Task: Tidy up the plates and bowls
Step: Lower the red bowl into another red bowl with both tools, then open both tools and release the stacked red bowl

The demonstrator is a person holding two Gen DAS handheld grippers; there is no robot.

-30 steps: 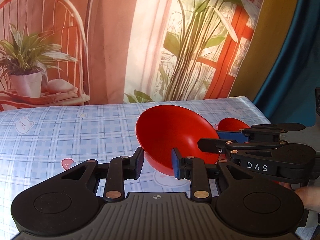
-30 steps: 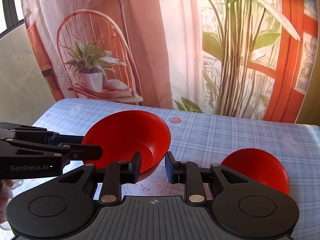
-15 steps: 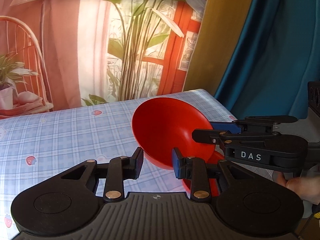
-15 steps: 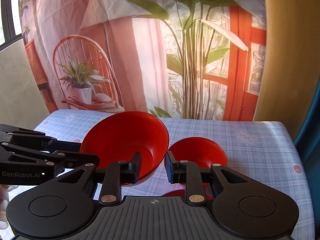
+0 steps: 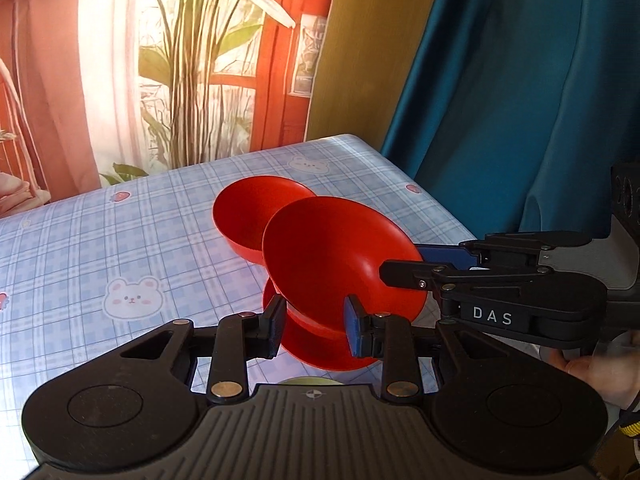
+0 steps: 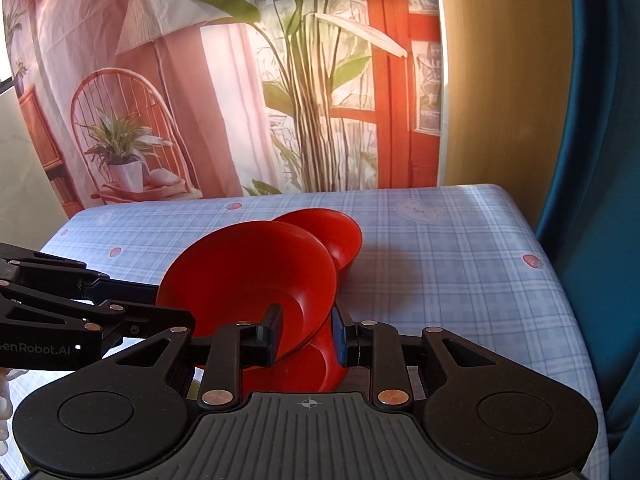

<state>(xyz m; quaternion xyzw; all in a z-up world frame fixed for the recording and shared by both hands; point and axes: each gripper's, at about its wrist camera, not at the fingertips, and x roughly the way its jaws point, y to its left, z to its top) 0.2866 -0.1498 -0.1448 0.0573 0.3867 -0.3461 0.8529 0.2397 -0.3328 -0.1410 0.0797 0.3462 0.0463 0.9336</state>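
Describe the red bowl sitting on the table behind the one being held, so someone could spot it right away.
Start at the blue checked tablecloth with bear prints, near its far corner by the teal curtain. The small red bowl stands upright there on the cloth. Unlike the wide red bowl, tilted and gripped at its rim by both grippers, it is smaller, deeper and untouched.

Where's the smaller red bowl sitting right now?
In both wrist views the smaller red bowl sits on the checked tablecloth, just behind the raised large red bowl.

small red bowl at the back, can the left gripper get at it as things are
Probably not: the left gripper is shut on the big red bowl, which it shares with the right gripper and which hangs in front of the small red bowl.
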